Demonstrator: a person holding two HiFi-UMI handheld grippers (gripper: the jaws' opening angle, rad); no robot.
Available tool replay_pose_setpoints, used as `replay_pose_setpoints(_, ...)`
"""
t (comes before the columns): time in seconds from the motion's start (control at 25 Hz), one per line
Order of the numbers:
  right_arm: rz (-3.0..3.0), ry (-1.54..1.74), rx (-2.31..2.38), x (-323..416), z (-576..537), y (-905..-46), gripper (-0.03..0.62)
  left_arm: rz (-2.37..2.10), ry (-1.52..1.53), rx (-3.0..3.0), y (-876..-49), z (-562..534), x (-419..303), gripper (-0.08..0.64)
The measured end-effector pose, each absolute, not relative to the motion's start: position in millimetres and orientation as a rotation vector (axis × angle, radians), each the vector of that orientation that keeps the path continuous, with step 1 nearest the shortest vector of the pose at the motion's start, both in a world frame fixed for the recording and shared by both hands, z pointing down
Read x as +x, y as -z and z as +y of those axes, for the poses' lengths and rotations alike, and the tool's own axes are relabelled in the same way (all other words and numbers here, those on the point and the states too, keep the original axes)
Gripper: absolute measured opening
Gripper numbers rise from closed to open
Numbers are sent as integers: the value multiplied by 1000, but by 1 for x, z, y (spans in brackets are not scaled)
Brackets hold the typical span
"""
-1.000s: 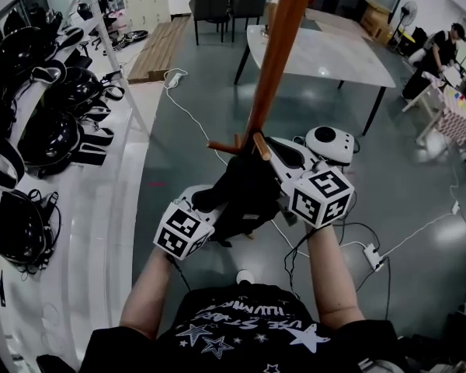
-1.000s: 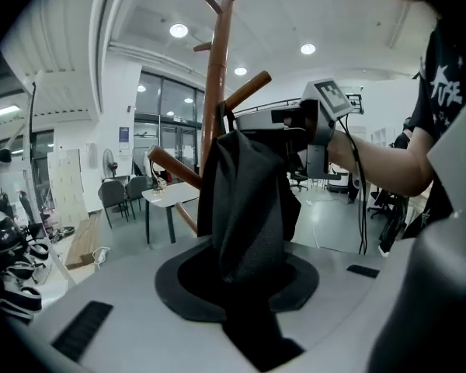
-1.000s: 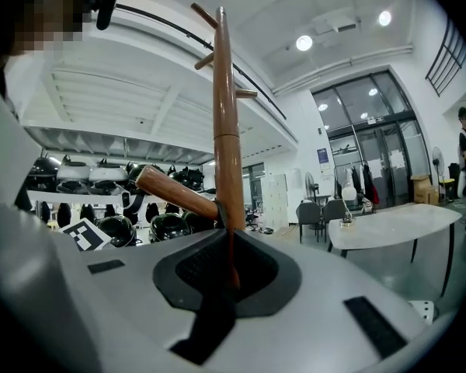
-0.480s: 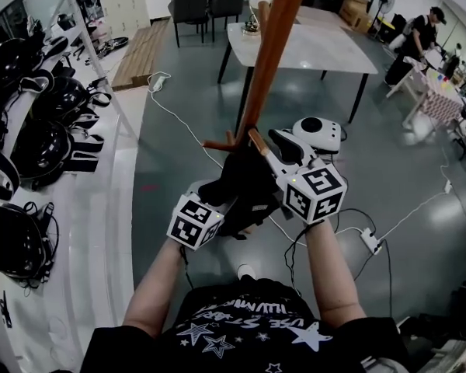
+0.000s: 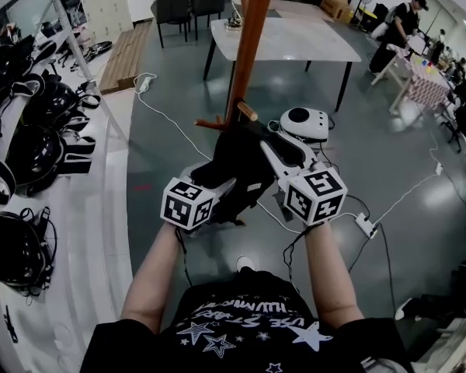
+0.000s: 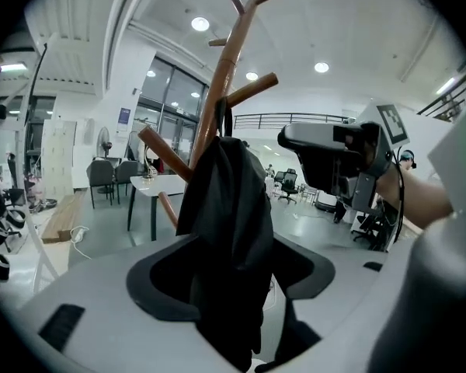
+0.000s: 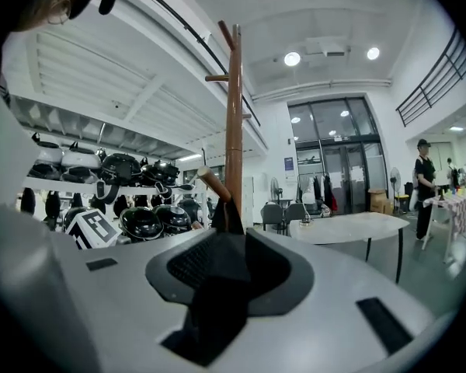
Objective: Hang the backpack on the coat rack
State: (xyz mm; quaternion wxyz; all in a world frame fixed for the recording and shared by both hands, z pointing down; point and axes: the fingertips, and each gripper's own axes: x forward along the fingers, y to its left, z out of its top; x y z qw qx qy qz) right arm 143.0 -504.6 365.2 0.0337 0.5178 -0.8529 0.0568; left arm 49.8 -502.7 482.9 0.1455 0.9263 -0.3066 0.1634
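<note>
Drooping black backpack (image 5: 243, 165) (limp, creased) on coat rack (image 5: 248, 45) peg

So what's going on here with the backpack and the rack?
A person with a gripper in each hand is hanging a black backpack on a wooden coat rack. The backpack already hangs from a peg. The left gripper's jaws are opening around its fabric; the right gripper's jaws stand apart, fabric between them too. It looks like the release.

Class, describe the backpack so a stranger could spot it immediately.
Find the tall brown wooden coat rack on the grey floor. The backpack hangs from one of its lower pegs: soft, limp black fabric, unlike the hard rounded helmets shelved at left.
</note>
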Motion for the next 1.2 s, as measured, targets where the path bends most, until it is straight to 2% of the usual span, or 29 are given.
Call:
replay_pose_setpoints(0.72, -2488, -330, 1842, 157, -389, -401, 121, -952, -467, 2825, -457, -442, 9, 307)
replay_pose_setpoints(1.2, -2483, -555, 1883, 163, -313, -456, 68, -1042, -506, 2725, -497, -374, -15, 307)
